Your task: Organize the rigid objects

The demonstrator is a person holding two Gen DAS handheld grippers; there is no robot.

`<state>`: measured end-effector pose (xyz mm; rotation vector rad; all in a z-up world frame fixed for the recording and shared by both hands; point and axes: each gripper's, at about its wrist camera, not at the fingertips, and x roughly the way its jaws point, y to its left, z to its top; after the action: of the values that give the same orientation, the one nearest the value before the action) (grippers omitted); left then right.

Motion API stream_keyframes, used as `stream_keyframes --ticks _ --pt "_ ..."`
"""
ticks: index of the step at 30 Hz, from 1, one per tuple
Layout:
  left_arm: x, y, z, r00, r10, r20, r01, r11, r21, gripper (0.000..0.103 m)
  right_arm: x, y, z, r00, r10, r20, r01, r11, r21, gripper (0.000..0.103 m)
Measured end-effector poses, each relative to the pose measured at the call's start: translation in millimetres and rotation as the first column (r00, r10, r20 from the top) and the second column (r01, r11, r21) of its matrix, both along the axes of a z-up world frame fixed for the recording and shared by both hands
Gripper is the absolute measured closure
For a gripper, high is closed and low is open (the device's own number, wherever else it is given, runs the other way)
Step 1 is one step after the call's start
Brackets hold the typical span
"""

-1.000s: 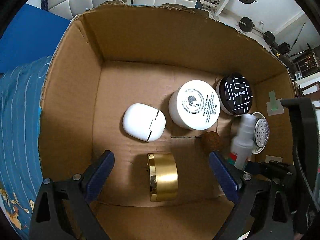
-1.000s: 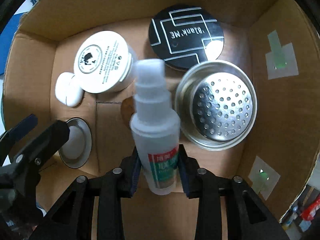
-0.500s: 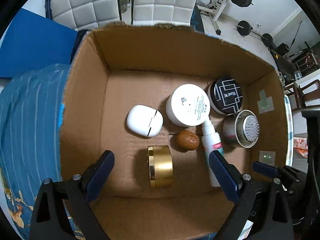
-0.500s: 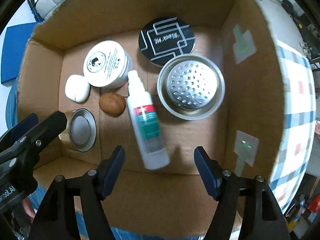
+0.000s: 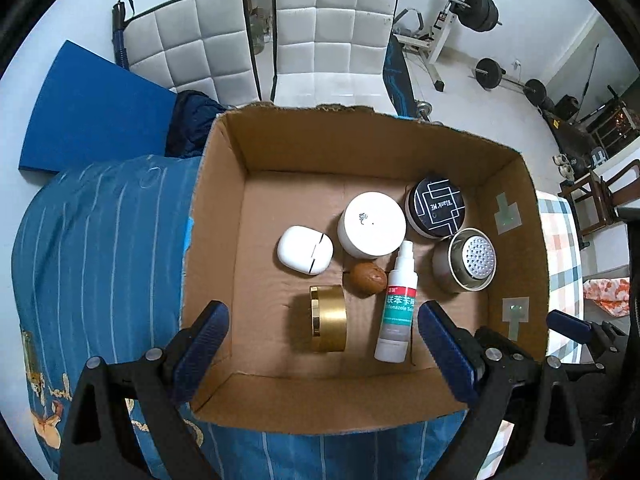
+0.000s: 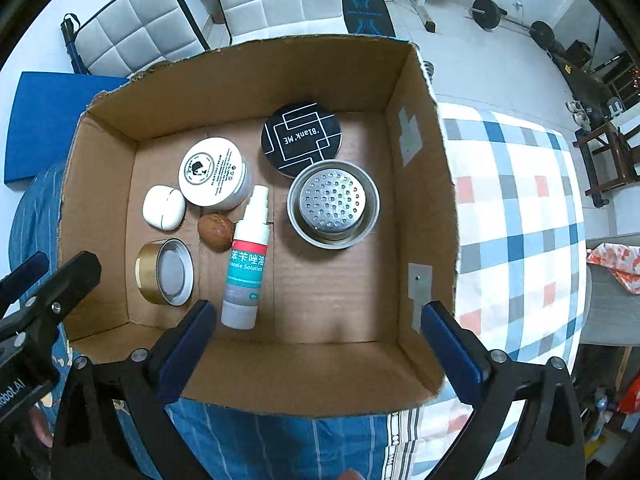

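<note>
Both cameras look down into one open cardboard box [image 6: 424, 184]. I count seven loose items on its floor, one of each. Along the far wall: a white jar [image 6: 212, 172] standing lid-up and, toward the right wall, a black round tin [image 6: 302, 138] with white line print. Touching the tin's near edge sits a steel strainer cup [image 6: 333, 204]. At the left of the group, just beside the jar, lies a white earbud case [image 6: 163, 207]. Nearer the front wall a gold jar [image 6: 160, 272] lies on its side. A brown walnut [image 6: 216, 232] rests between the white jar and the spray bottle [image 6: 246, 264]; the bottle lies flat mid-floor, nozzle toward the far wall.

View differences: the right wrist view shows the gold jar's open silver mouth; the left wrist view shows only its gold side wall [image 5: 328, 322]. The right view also takes in a checked cloth [image 6: 520, 216] beyond the box's right wall; the left view shows blue striped fabric [image 5: 100, 248] past the left wall and two white padded chairs [image 5: 336, 28] behind the box.

My right gripper [image 6: 314, 344] has just been opening; its jaws stand wide apart with nothing between them, above the front wall. My left gripper [image 5: 322, 344] is likewise spread and empty.
</note>
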<state>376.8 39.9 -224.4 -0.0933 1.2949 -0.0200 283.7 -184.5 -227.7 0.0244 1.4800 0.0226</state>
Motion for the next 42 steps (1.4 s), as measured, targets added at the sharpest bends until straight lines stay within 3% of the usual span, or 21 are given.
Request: stream_keyframes --ticks 8,18,28,42 --pt "-26.6 -7.9 38.9 0.999 0.000 0.045 0.000 1.000 0.002 0.006 -22.8 0.4 39.0 0.998 0.006 0.055 -0.006 1.000 0.016 0.000" --pt "-107.8 -17.3 128.1 0.983 0.007 0.181 -0.004 1.000 -0.018 0.006 -95.2 -19.3 136.1 0.975 0.011 0.221 -0.024 0.998 0.054 0.000" --pt "-175.9 -25.8 207.5 0.951 0.000 0.309 -0.003 1.000 0.007 0.006 -175.2 -46.5 225.4 0.929 -0.023 0.369 -0.012 0.996 0.094 0.000" --pt "-236.6 -32.5 260.3 0.924 0.021 0.382 -0.034 0.999 0.028 0.006 -249.0 -58.0 296.4 0.885 0.001 0.466 -0.054 0.994 0.100 0.000"
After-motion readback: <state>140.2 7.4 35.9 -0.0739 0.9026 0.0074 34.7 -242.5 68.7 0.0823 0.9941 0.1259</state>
